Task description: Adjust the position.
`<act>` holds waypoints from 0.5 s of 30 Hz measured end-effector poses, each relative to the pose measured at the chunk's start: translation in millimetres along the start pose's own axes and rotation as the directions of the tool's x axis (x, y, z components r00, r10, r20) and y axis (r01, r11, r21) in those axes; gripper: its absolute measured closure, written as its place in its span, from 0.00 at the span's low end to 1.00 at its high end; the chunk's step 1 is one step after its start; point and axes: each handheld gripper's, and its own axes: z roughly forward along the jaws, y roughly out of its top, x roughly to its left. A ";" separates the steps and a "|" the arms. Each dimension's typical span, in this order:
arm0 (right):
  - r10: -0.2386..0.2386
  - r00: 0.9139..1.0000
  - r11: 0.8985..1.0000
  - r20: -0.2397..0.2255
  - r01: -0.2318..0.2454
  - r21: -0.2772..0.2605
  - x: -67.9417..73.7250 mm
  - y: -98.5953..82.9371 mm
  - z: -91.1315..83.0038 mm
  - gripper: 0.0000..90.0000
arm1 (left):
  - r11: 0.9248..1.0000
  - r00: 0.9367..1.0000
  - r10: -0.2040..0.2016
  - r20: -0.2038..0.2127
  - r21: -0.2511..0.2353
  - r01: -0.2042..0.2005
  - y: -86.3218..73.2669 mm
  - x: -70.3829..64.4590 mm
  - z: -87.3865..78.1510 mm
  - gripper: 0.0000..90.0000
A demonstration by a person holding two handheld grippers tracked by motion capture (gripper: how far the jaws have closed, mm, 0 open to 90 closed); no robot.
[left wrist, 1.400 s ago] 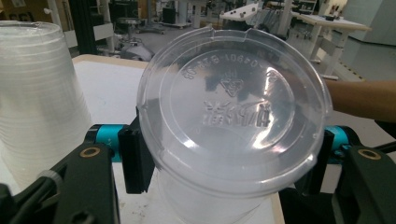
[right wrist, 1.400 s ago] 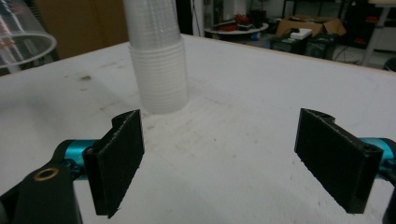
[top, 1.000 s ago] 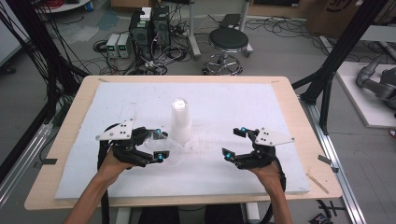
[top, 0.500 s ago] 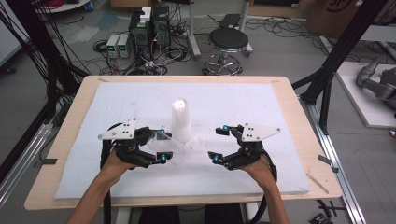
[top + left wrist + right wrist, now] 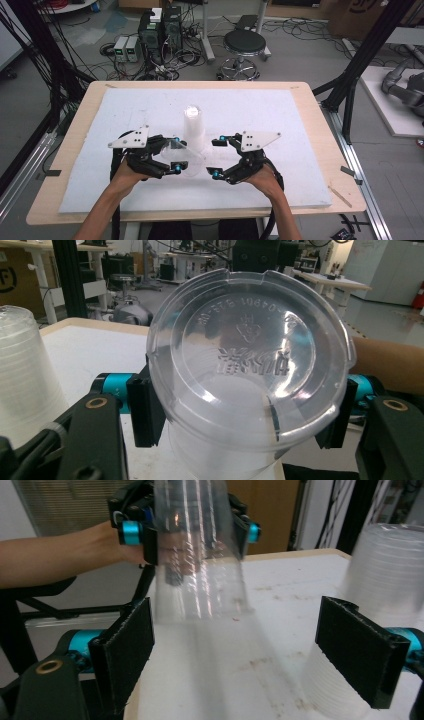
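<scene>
At frame centre, the left gripper (image 5: 176, 156) holds a clear plastic cup (image 5: 186, 161) beside a tall stack of clear cups (image 5: 194, 127); the right gripper (image 5: 218, 158) has jaws apart on the white-padded tabletop (image 5: 280, 165).

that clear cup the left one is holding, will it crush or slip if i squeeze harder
The clear plastic cup looks thin-walled and see-through, so it would probably flex or dent under a harder squeeze. Its glossy surface suggests it could slip, though the left hand-held gripper grips it on both sides. It seems empty, so likely very light and easy to knock over, like the tall cup stack nearby.
</scene>
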 end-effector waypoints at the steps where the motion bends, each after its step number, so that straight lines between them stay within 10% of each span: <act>1: 0.001 1.000 1.000 -0.008 -0.001 0.002 1.0 1.0 2.5 0.18 | 1.000 1.000 -0.002 0.002 -0.003 0.002 0.1 0.1 1.7 0.40; 15: -0.032 0.998 0.999 -0.052 0.033 0.026 9.3 6.1 32.4 0.18 | 1.000 1.000 0.008 0.031 -0.007 -0.008 6.7 -1.5 17.3 0.40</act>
